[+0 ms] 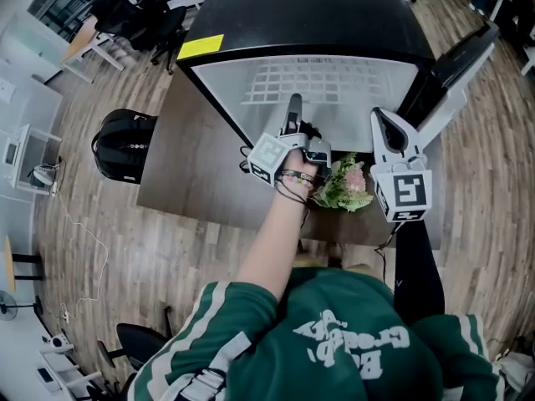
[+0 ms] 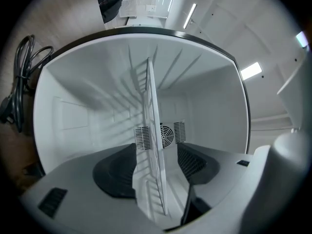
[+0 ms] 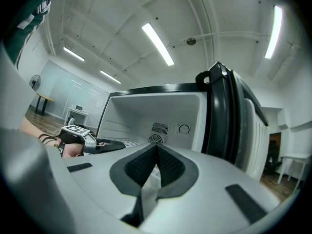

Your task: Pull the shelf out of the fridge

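1. The shelf [image 2: 153, 130] was a white wire rack. It sat inside the fridge [image 1: 309, 7], with its front edge near the open side. It did not look pulled out yet.
2. The left claw [image 2: 157, 149] was turned on its side and poked into the fridge. Its two jaws were spread wide, one on each side of the shelf's front edge. The pads did not press on the wire, so nothing was pinched.
3. The right claw [image 3: 156, 147] hung outside the fridge, near the open door [image 1: 456, 65]. Its jaws were pressed together at the tips, with nothing between them.
4. Pink and green flowers [image 1: 344, 184] lay on the brown table [image 1: 184, 165], just beside the person's left wrist.
5. Here is what I think could go wrong. The left claw might close on only the thin front wire, and the wire could slip out when the pull starts.
6. A pull from one spot could turn the shelf crooked. Then it could get stuck against the fridge walls.
7. If the shelf came free fast, its back end could drop, since only one claw would hold it.
8. The arm pulling back could bump the flowers, because they lay so close.
9. Nothing held the fridge, so a hard tug might drag it along the table.
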The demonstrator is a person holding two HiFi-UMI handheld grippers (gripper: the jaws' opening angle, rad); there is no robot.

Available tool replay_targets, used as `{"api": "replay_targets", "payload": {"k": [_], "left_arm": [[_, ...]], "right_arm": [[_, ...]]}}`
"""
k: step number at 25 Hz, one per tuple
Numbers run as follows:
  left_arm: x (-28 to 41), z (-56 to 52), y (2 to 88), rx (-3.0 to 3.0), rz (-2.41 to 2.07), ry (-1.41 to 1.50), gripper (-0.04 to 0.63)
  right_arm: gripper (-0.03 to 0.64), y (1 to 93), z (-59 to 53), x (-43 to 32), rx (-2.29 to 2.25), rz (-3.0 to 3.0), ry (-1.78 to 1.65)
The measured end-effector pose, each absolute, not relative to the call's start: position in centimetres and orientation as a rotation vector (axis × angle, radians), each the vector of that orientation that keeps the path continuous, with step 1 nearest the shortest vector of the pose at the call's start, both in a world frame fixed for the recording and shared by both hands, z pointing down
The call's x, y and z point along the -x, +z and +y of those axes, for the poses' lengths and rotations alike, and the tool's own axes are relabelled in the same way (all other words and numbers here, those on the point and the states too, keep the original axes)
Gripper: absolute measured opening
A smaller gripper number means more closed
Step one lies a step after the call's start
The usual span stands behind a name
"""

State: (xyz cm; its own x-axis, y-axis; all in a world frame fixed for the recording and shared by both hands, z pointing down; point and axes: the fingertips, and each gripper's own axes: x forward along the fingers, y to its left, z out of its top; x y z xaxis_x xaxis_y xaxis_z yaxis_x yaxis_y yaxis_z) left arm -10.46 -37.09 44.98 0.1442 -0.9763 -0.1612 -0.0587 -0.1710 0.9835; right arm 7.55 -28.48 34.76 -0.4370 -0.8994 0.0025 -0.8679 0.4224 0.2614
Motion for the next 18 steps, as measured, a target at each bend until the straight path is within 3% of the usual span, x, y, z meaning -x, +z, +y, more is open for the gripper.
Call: {"api": "replay_targets", "payload": {"k": [18], "left_arm": [[9.7, -42.7, 45.2, -1.453, -0.994, -1.199, 0.264]], "right_arm": [[0.009, 34.7, -31.1, -5.4, -1.595, -2.544, -0.333]]}}
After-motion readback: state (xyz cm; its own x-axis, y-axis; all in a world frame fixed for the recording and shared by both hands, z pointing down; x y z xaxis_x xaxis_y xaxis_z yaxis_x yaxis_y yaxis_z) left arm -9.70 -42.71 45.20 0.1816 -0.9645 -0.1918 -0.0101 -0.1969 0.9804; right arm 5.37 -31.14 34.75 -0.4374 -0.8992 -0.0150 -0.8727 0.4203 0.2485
